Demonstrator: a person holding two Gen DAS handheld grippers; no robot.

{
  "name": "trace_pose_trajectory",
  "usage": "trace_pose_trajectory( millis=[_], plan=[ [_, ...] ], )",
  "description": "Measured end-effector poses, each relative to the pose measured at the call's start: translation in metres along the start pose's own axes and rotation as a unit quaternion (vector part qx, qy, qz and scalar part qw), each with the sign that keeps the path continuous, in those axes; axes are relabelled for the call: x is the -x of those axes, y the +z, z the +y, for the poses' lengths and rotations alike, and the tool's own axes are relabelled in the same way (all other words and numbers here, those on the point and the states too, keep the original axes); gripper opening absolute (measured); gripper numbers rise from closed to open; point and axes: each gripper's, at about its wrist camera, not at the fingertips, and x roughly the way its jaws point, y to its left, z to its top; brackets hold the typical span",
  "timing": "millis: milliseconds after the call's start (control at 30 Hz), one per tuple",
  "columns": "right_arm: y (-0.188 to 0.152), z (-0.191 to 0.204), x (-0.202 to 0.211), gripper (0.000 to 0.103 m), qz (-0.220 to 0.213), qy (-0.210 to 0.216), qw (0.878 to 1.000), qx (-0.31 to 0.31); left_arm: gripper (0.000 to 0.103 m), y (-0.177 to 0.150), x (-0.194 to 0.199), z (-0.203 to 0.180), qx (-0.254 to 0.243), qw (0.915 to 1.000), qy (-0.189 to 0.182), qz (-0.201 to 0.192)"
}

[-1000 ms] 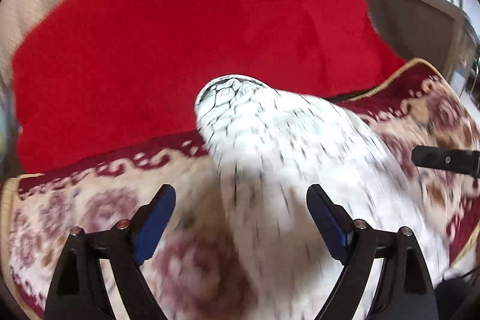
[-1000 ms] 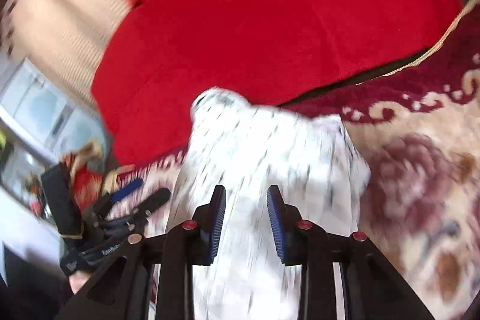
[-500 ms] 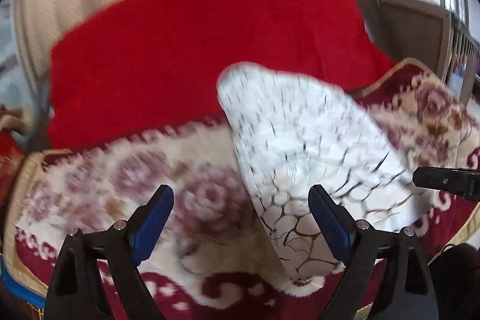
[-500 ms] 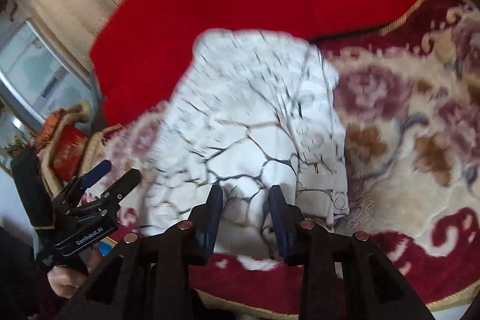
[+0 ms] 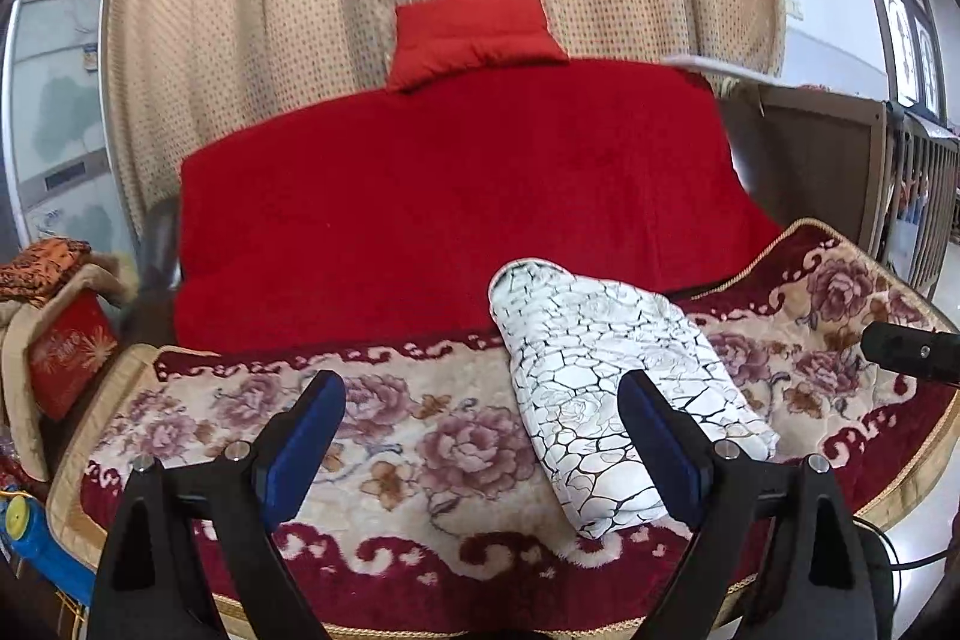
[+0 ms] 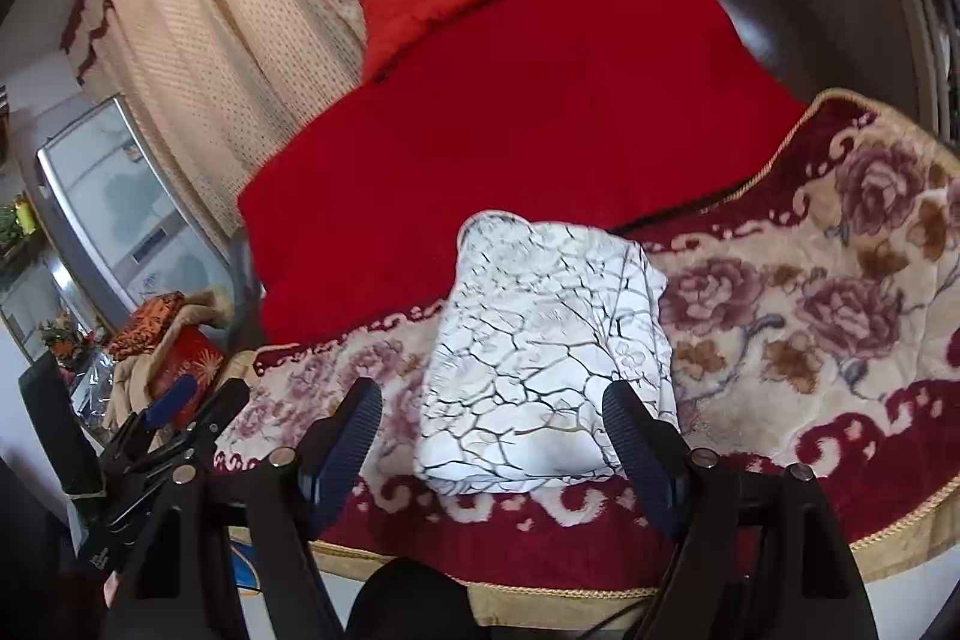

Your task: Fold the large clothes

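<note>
"GenRobot.AI" lettering [image 6: 99, 550] on left claw [image 6: 198, 403]

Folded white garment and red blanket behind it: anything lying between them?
Nothing. In the left wrist view the folded white garment overlaps the red blanket's front edge.

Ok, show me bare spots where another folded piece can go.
Two patches look free: the floral blanket left of the folded white garment, and right of it toward the gold edge. The red cover behind is also bare. The pile at the left end is crowded.
</note>
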Motion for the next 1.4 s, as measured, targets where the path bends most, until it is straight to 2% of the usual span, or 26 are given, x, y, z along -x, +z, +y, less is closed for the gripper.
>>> trace_pose_trajectory(
  millis=[167,267,433,633,700,1000,1133,1233,1300,1367,1400],
  plan=[
    [-0.001,0.015,0.025,0.080,-0.014,0.007,1.000,0.007,0.099,0.004,0.020,0.003,0.001,0.9998,0.012,-0.015],
    [-0.002,0.020,0.030,0.080,-0.019,0.005,1.000,0.013,0.099,0.004,0.025,0.005,0.003,0.9997,0.014,-0.022],
    [-0.006,0.017,0.018,0.080,-0.013,0.008,1.000,0.012,0.099,-0.003,0.004,0.004,-0.004,0.9996,0.027,-0.006],
    [-0.014,0.001,-0.019,0.077,0.004,-0.004,1.000,0.005,0.099,-0.016,-0.041,0.000,-0.011,0.9985,0.041,0.036],
    [-0.013,-0.007,-0.033,0.071,0.011,-0.007,1.000,-0.006,0.099,-0.019,-0.057,-0.002,-0.013,0.9978,0.042,0.050],
    [0.013,-0.024,-0.102,0.068,0.043,-0.029,0.999,-0.007,0.099,-0.022,-0.118,-0.011,-0.024,0.9942,0.053,0.091],
    [0.026,-0.037,-0.143,0.068,0.065,-0.034,0.997,-0.027,0.099,-0.024,-0.146,-0.017,-0.029,0.9917,0.057,0.111],
    [0.029,-0.049,-0.169,0.067,0.079,-0.024,0.995,-0.048,0.099,-0.029,-0.169,-0.025,-0.039,0.9891,0.056,0.131],
    [0.027,-0.057,-0.187,0.066,0.094,-0.017,0.994,-0.059,0.099,-0.039,-0.191,-0.033,-0.053,0.9848,0.048,0.158],
    [0.017,-0.076,-0.214,0.061,0.131,-0.022,0.988,-0.081,0.100,-0.055,-0.214,-0.044,-0.071,0.9770,0.038,0.198],
    [0.010,-0.085,-0.225,0.061,0.146,-0.029,0.985,-0.086,0.100,-0.059,-0.216,-0.046,-0.072,0.9772,0.038,0.196]
  ],
)
